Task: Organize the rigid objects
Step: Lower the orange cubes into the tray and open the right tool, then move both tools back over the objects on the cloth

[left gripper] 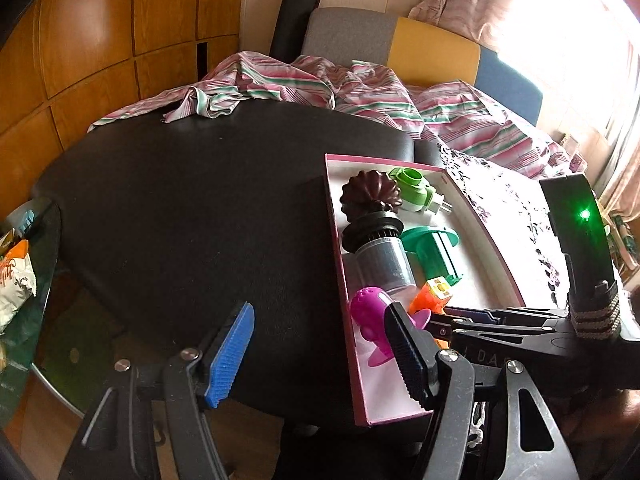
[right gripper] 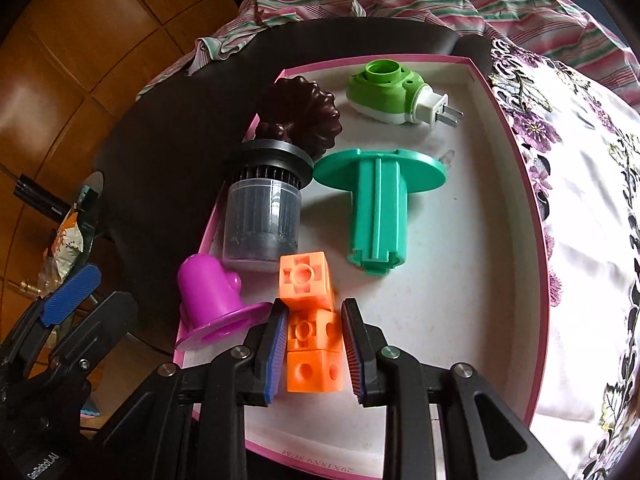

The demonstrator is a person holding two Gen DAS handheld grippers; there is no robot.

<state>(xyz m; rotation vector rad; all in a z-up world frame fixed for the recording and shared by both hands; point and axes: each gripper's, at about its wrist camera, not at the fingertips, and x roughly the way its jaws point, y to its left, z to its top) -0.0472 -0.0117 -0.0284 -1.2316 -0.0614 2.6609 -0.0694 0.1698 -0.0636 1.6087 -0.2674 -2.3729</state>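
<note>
orange cube stack [right gripper: 314,344] partly hidden behind fingers [right gripper: 276,344]; box [right gripper: 516,184] near corner cut off.

We see a dark, glossy black round table [left gripper: 180,200]. On it rests a shallow pink-rimmed cardboard box with a white inside [right gripper: 486,216]. A white cloth embroidered with purple flowers [right gripper: 580,184] lies just beside the box, and a rumpled pink-and-green striped sheet [left gripper: 304,84] drapes the far edge.
</note>
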